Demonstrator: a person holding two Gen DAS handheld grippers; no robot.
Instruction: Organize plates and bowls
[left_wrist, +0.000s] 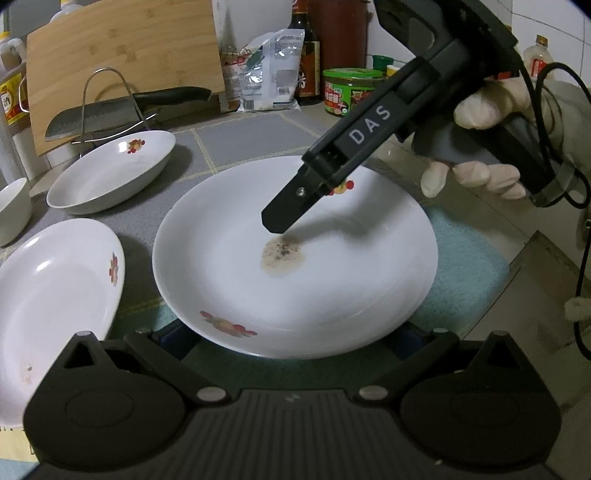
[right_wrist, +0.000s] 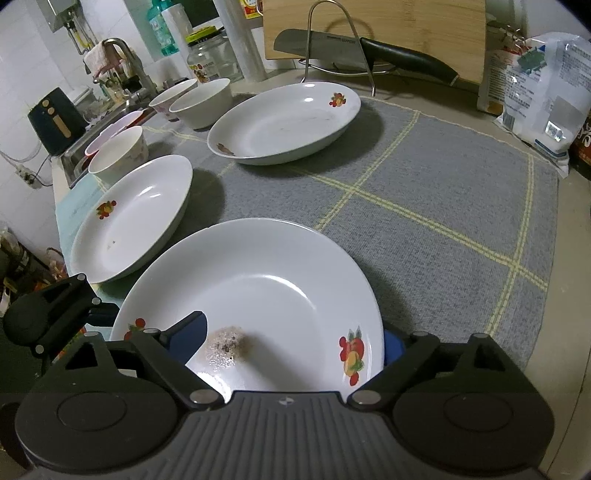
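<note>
A white plate with fruit prints and a brown stain (left_wrist: 295, 266) lies in front of my left gripper; it also shows in the right wrist view (right_wrist: 258, 288). My right gripper (right_wrist: 291, 343) straddles its near rim, one finger (right_wrist: 188, 336) over the plate's inside, one finger (right_wrist: 393, 349) outside the rim; in the left view its finger (left_wrist: 284, 210) reaches down onto the plate. My left gripper's fingers are hidden under the plate's near rim. Two more white plates (right_wrist: 133, 218) (right_wrist: 284, 122) lie on the grey mat. Several bowls (right_wrist: 201, 103) (right_wrist: 118, 153) stand at the left.
A knife (right_wrist: 369, 50) rests on a wire rack before a wooden cutting board (right_wrist: 406, 22). A plastic bag (right_wrist: 539, 88), bottles and a green-lidded jar (left_wrist: 351, 92) stand at the back. A sink (right_wrist: 107, 122) is at the far left. The grey mat (right_wrist: 443, 206) covers the counter.
</note>
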